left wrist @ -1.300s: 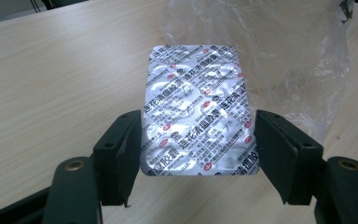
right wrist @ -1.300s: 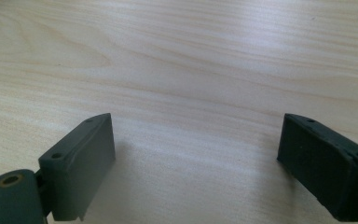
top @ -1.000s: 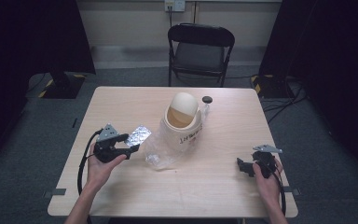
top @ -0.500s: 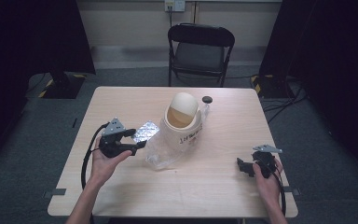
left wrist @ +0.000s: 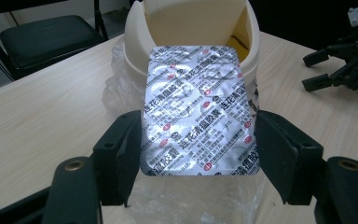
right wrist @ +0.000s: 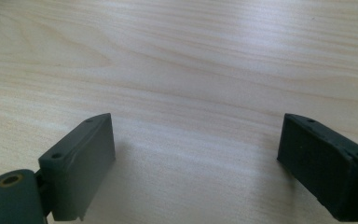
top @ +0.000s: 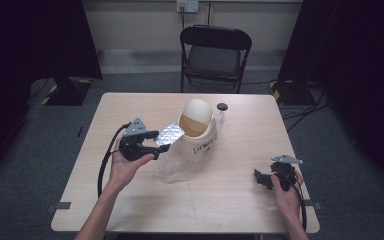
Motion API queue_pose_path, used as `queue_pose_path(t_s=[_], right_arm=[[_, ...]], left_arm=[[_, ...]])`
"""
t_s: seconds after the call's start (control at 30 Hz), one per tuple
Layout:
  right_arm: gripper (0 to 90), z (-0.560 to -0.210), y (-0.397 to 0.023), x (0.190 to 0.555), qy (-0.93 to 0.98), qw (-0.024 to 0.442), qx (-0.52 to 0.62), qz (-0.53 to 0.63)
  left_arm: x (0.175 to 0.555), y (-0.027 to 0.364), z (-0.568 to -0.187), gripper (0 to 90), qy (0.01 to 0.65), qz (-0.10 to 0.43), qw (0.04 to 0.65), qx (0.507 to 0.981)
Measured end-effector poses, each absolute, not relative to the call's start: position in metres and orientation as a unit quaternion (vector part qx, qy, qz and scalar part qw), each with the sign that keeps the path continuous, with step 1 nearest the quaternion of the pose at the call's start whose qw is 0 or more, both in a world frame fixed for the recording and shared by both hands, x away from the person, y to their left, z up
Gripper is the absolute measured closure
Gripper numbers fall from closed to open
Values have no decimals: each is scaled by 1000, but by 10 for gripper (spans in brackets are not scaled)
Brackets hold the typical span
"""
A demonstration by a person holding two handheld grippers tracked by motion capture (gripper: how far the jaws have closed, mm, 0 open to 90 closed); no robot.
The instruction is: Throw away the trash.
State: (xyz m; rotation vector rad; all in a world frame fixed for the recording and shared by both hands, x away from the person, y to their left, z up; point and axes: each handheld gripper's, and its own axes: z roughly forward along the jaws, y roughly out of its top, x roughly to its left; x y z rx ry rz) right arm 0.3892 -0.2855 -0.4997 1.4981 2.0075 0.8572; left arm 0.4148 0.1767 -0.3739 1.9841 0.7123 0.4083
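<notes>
A silver blister pack (left wrist: 198, 107) with red and black print is clamped by its two long edges, my left gripper (left wrist: 198, 140) shut on it. In the high view that left gripper (top: 162, 148) holds the blister pack (top: 171, 133) above the table, its far end next to the cream swing-lid bin (top: 197, 127). In the left gripper view the bin (left wrist: 191, 23) stands straight ahead, right behind the pack. My right gripper (top: 261, 180) rests low at the table's front right, open, with bare wood between its jaws (right wrist: 196, 149).
A crumpled clear plastic bag (top: 177, 167) lies at the bin's foot. A black cap (top: 222, 106) and a clear bottle (top: 219, 119) sit behind the bin. A black folding chair (top: 215, 52) stands beyond the wooden table (top: 130, 105).
My left gripper has risen and moved right toward the bin, carrying the blister pack. The right gripper has stayed where it was.
</notes>
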Motion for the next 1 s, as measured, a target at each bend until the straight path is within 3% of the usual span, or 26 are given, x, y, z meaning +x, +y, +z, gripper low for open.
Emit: queue_pose_path(t_s=[1.0], right_arm=[[100,-500,-286,389,735,244,549,314]], left_arm=[[441,139,-365,341,279,150,480,818]])
